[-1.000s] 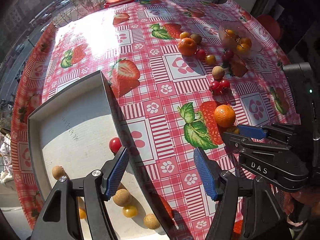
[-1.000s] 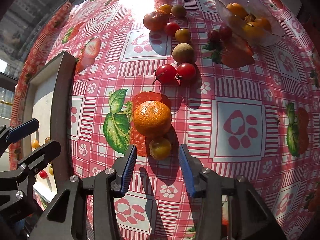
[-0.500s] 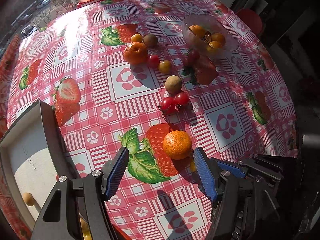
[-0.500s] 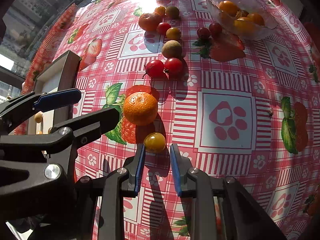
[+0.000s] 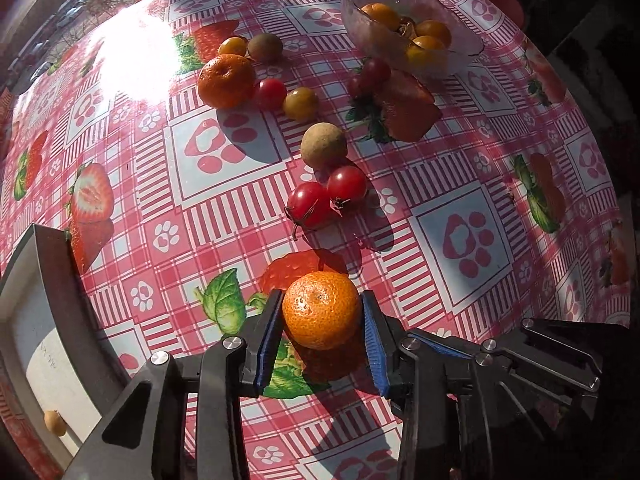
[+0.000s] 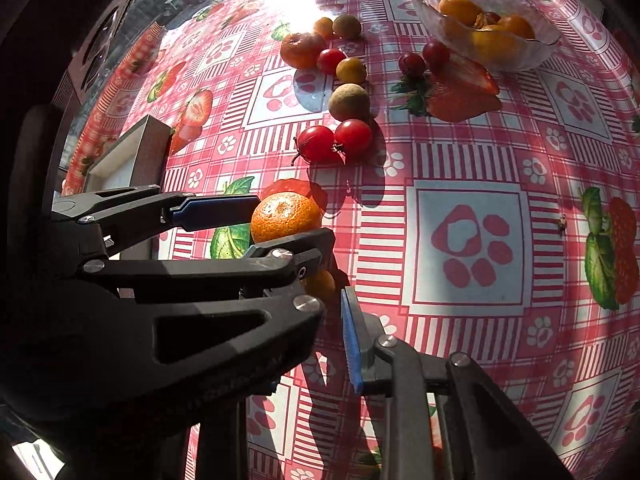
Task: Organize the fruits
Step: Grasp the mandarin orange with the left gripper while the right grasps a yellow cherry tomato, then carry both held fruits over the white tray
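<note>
Two views are being inspected, left wrist first.

Left wrist view: the left hand-held gripper (image 5: pixel 322 340) is pointing steeply down at the counter (image 5: pixel 460 184), its blue pads (image 5: pixel 268 344) flanking the near mandarin (image 5: pixel 322 310). Its jaws are closing; the left pad is sitting against the peel, the right pad right at the fruit's edge, contact there unconfirmed. The mandarin is resting on the strawberry-print cloth. The right hand-held gripper's black frame (image 5: pixel 520 352) is lying just beside, at lower right. A grey tray (image 5: pixel 60 300) is showing at lower left with one small brown fruit (image 5: pixel 54 423) in it. Compared with a second ago, this gripper has travelled from over the tray edge to the mandarin and narrowed markedly.

Right wrist view: the right hand-held gripper (image 6: pixel 332 300) is closed down narrowly on a small yellow tomato (image 6: pixel 322 284), which is sitting on the cloth just below the mandarin (image 6: pixel 286 216); the left gripper's arm (image 6: pixel 208 236) is crossing in front and hiding the right unit's left finger. Further back, two red tomatoes (image 6: pixel 334 142), a brown fruit (image 6: pixel 349 101) and a glass bowl (image 6: pixel 532 56) of yellow fruit are sitting on the counter. A second ago these jaws were standing wider, the tomato loose between them.
</note>
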Demonstrator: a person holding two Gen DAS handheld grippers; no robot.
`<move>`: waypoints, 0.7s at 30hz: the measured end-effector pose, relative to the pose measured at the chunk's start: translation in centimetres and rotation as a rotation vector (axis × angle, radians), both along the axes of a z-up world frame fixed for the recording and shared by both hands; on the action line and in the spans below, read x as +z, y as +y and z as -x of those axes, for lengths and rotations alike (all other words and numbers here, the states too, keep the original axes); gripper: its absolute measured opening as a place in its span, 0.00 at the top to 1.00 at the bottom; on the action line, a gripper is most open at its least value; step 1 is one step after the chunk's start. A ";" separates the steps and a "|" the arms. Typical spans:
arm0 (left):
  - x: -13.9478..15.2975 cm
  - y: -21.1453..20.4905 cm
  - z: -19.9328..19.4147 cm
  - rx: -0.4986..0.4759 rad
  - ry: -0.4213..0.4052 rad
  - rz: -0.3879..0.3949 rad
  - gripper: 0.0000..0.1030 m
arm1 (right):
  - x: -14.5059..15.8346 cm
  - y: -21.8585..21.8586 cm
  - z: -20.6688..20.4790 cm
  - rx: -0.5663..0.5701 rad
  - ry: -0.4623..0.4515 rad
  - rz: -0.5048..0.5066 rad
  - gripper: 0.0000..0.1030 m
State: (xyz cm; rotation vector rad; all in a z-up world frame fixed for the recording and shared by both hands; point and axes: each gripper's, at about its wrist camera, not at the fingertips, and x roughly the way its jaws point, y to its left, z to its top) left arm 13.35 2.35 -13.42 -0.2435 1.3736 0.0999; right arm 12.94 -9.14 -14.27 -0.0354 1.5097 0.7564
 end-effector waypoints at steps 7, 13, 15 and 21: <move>0.7 1.2 1.4 0.065 -0.028 0.026 0.63 | 0.9 -1.1 -0.2 -0.010 0.017 -0.012 0.79; 2.6 2.4 3.3 0.112 -0.065 0.020 0.63 | 1.5 -2.4 -0.8 -0.042 0.038 -0.008 0.79; 3.7 3.2 3.8 0.129 -0.079 0.016 0.63 | 1.8 -2.5 -0.9 -0.044 0.040 -0.004 0.79; 5.4 5.1 5.5 0.197 -0.112 0.007 0.63 | 3.4 -1.7 -0.9 -0.027 0.032 -0.009 0.79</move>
